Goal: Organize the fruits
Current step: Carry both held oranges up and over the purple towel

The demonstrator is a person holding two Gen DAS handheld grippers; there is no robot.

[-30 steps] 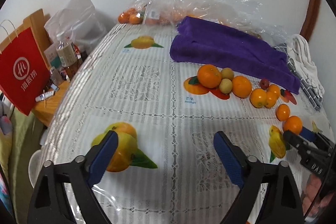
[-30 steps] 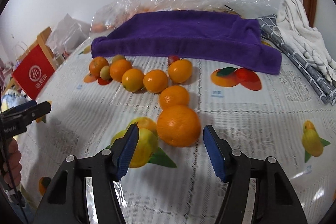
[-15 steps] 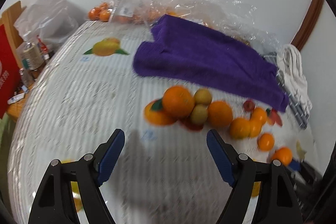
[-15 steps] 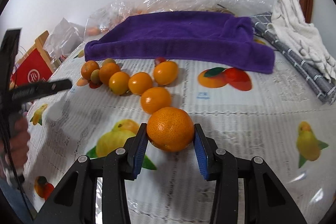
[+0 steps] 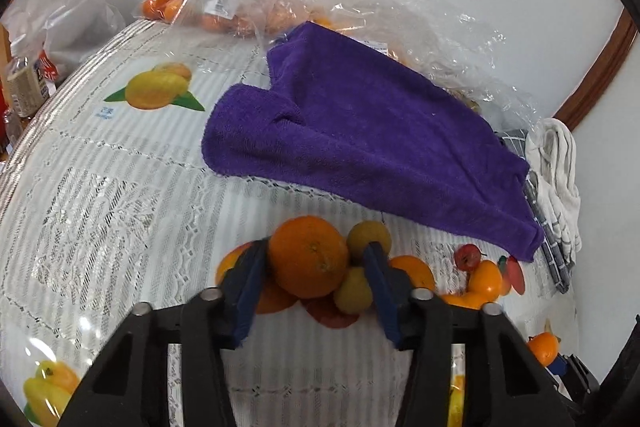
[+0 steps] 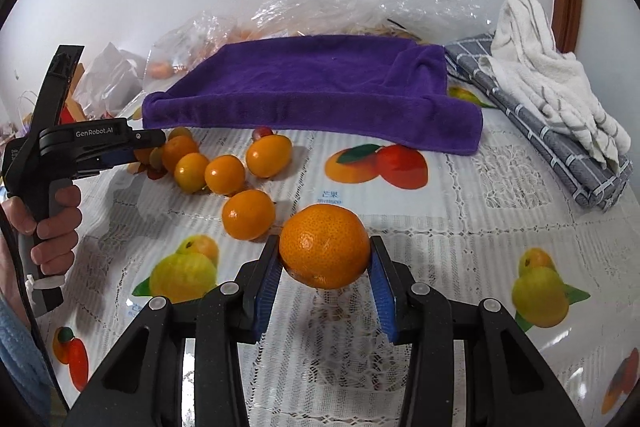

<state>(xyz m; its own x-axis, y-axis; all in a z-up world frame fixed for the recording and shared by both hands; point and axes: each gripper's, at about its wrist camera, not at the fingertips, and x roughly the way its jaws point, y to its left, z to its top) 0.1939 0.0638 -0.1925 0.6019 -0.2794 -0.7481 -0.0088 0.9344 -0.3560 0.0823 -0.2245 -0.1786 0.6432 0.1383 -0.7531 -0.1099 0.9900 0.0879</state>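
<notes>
My right gripper [image 6: 324,259] is shut on a large orange [image 6: 325,246] and holds it just above the tablecloth. My left gripper [image 5: 314,259] has its blue pads around another large orange [image 5: 307,262] at the left end of the fruit row, the left pad touching it, the right pad close beside it. Two small green-yellow fruits [image 5: 362,267] press against that orange's right side. Several small oranges [image 6: 224,174] and a small red fruit [image 5: 466,257] lie in a row in front of the purple towel [image 6: 316,87]. The left gripper also shows in the right wrist view [image 6: 148,147].
The lace tablecloth [image 6: 500,195] has printed fruit pictures. Clear plastic bags of oranges [image 5: 224,7] lie behind the towel. A folded grey checked cloth [image 6: 560,147] and a white towel [image 6: 540,67] lie at the right. Bottles and bags [image 5: 28,83] stand off the table's left edge.
My right gripper closed on the large orange and lifted it slightly. My left gripper moved forward to the fruit row and narrowed around the leftmost large orange.
</notes>
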